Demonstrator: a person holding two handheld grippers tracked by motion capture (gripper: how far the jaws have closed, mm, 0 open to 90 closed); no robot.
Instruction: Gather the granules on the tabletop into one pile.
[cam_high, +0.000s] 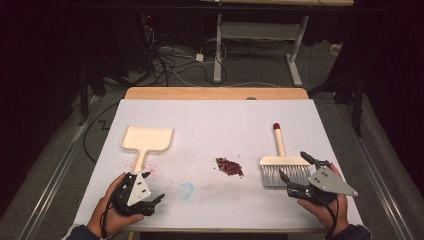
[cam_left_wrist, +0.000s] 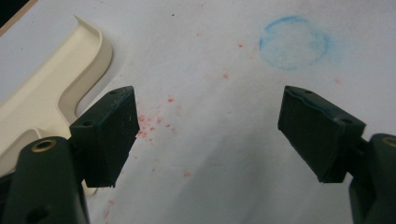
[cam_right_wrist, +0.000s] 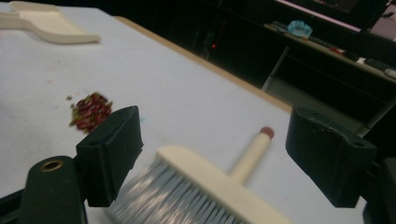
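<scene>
A cream dustpan (cam_high: 146, 141) lies flat at the table's left, handle toward me. My left gripper (cam_high: 152, 186) stands open just below that handle; in its own view the dustpan (cam_left_wrist: 44, 93) sits beside the left jaw and nothing is between the jaws. A small pile of dark red crumbs (cam_high: 229, 166) lies mid-table. A cream hand brush (cam_high: 283, 164) with grey bristles and a red-tipped handle lies at the right. My right gripper (cam_high: 295, 168) is open around the brush's right side. In the right gripper view the brush (cam_right_wrist: 215, 184) lies between the jaws and the crumbs (cam_right_wrist: 90, 110) farther left.
A faint blue ring (cam_high: 186, 190) and scattered pink specks (cam_left_wrist: 149, 126) mark the white table cover. The wooden table edge (cam_high: 215, 93) runs along the far side. Beyond it are desk legs and cables on the floor.
</scene>
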